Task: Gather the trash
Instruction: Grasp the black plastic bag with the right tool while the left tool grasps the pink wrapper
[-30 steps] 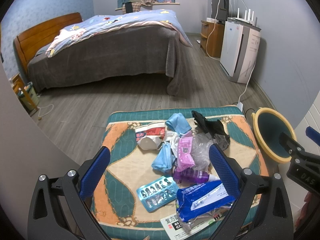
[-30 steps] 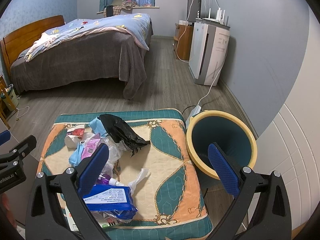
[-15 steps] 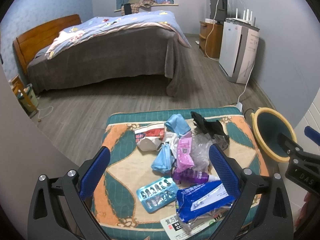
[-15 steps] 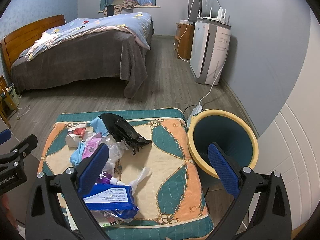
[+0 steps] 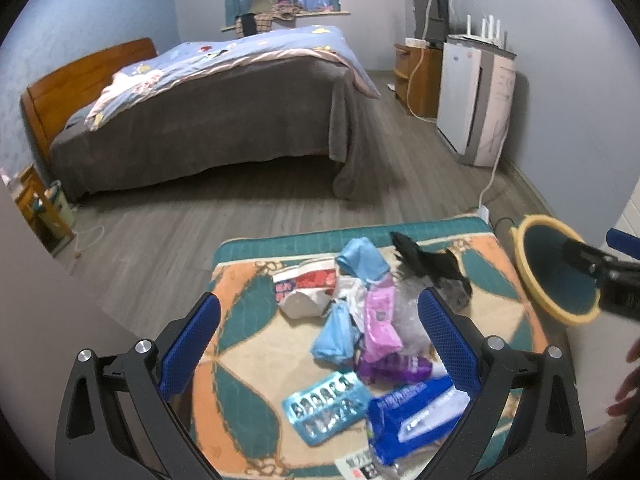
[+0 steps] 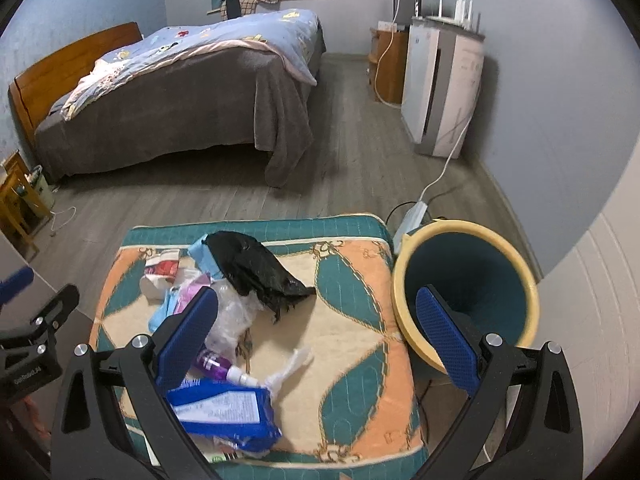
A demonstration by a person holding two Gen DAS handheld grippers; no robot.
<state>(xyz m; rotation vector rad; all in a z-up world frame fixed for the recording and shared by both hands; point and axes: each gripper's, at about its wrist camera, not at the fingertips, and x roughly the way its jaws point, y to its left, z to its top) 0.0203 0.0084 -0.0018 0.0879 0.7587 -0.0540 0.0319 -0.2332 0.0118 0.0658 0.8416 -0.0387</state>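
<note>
Print on the wrappers was too blurred to read. Both the left gripper (image 5: 320,332) and right gripper (image 6: 316,328) hung wide apart, empty, above the trash pile (image 5: 372,320) on the patterned cushion (image 6: 352,344), beside the yellow-rimmed bin (image 6: 468,296).

Trash pile (image 5: 372,320) crowds the left and middle of the patterned cushion (image 6: 352,344); right half of the cushion is bare, free passage there. Black bag (image 6: 260,272) sticks up tallest near the far edge. Blue packet (image 6: 224,408) and blister tray (image 5: 326,402) block the near edge. Bin (image 6: 468,292) stands just beside the cushion's right side, mouth unobstructed. Cable and power strip (image 6: 414,214) behind it on the floor.
</note>
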